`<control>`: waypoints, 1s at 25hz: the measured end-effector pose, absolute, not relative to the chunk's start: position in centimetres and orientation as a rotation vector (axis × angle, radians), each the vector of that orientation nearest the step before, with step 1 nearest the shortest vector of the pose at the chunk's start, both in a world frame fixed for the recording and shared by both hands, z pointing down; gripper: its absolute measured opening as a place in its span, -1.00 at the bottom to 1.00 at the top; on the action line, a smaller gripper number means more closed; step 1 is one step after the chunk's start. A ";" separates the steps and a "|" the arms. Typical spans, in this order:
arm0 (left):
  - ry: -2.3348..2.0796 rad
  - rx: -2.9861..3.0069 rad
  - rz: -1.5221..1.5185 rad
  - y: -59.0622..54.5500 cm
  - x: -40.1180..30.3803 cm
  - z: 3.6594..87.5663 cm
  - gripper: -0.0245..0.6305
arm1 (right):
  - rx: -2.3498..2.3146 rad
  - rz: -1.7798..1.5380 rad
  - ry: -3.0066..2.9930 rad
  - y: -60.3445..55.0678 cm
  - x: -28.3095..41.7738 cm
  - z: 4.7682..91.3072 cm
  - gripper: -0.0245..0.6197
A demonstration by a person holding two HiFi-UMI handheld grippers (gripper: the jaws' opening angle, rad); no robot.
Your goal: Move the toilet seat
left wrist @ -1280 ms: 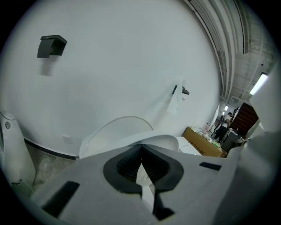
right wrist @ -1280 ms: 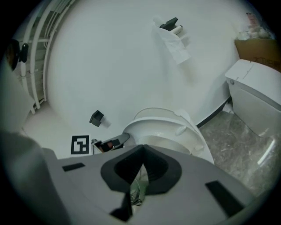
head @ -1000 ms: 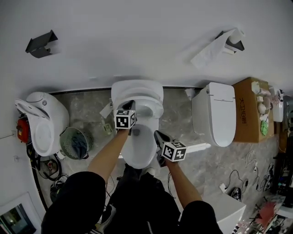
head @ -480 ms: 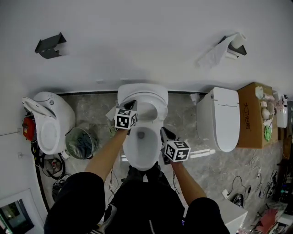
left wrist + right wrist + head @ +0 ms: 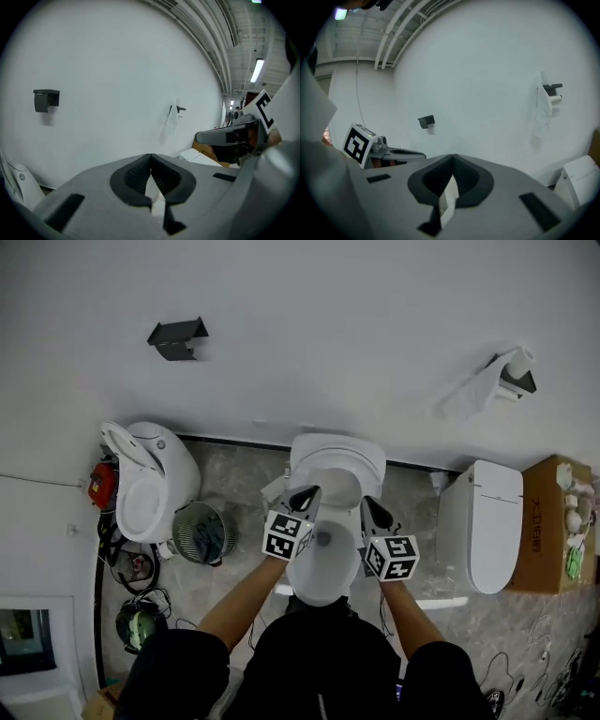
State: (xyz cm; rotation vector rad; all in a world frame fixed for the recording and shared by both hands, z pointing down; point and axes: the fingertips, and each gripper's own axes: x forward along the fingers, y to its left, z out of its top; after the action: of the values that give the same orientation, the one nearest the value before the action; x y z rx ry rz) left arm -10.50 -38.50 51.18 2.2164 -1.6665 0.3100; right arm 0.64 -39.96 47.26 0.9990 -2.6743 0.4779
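Observation:
A white toilet (image 5: 323,563) stands against the wall, straight ahead of me, in the head view. Its seat and lid (image 5: 337,457) seem to be raised at the back, though I cannot tell this for sure. My left gripper (image 5: 309,491) hovers over the bowl's left side, shut, with nothing seen in it. My right gripper (image 5: 368,503) hangs over the right side, also shut and empty. In the left gripper view the left gripper (image 5: 150,157) faces the bare wall with its pads together. The right gripper (image 5: 452,161) shows the same in its own view.
A second toilet (image 5: 145,488) with its lid open stands at the left, a round bin (image 5: 199,532) beside it. A closed toilet (image 5: 487,526) and a cardboard box (image 5: 553,521) are at the right. On the wall hang a black bracket (image 5: 178,334) and a paper holder (image 5: 514,376).
Both grippers have risen from the bowl's rim. The right one has moved in from the front right side of the bowl. Both stay shut.

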 end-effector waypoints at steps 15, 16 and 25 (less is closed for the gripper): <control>-1.751 2.333 0.241 -31.2 -7.2 43.8 -0.92 | 0.998 0.321 -2.813 -34.5 3.2 41.8 -0.92; -1.751 2.331 0.239 -31.0 -7.1 43.9 -0.92 | 1.005 0.329 -2.810 -34.3 3.4 42.0 -0.92; -1.747 2.322 0.233 -30.3 -6.6 44.6 -0.92 | 1.024 0.351 -2.802 -33.3 3.8 43.0 -0.92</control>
State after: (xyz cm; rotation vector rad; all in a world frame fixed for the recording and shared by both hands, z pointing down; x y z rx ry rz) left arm -6.64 -30.28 44.58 2.3224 -1.7474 0.2327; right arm 3.81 -33.28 42.97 1.0236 -2.8022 0.3509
